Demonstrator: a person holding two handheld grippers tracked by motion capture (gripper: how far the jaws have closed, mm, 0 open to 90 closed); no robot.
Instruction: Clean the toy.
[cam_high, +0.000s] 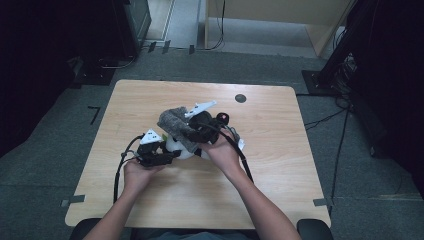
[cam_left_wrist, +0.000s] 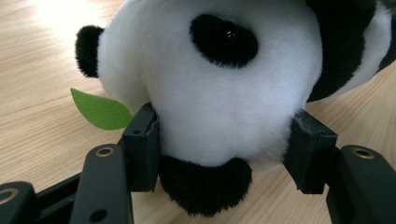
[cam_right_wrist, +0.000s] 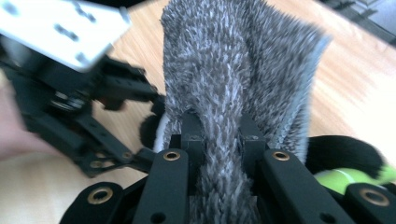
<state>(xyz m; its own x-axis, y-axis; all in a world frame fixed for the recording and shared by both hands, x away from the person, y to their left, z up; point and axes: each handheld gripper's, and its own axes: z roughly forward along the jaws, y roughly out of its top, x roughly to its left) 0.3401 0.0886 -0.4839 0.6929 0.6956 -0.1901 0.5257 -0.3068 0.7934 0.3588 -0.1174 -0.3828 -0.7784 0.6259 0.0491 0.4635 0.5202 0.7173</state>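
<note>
Panda (cam_left_wrist: 219, 88), a plush toy, lies near the middle of the counter (cam_high: 280, 190), and the left gripper (cam_left_wrist: 224, 154) has its two jaws pressed into the white fur of the head, one on each side, so the toy looks pinned in place. That grip probably serves to steady the toy while the other hand works over it. A green felt leaf (cam_left_wrist: 100, 112) sticks out just left of the head, lying on the wood. In the high view the left gripper (cam_high: 159, 152) sits at the toy's left, its cable trailing back toward the person.

Further right, the right gripper (cam_right_wrist: 218, 135) is pinched tight on a fold of grey furry cloth (cam_right_wrist: 238, 79), which rises away from the jaws. In the high view the cloth (cam_high: 174, 124) hangs over the toy's far side, and the right gripper (cam_high: 192, 131) holds it above the panda; my guess is the cloth is being drawn over the toy or pulled off it, though I cannot tell which.

Much is hidden. The panda's body lies under the cloth and hands in the high view. A yellow-green ball-like shape (cam_right_wrist: 343, 179) at the right is cut off by the jaw. The right gripper view is blurred at its left.
</note>
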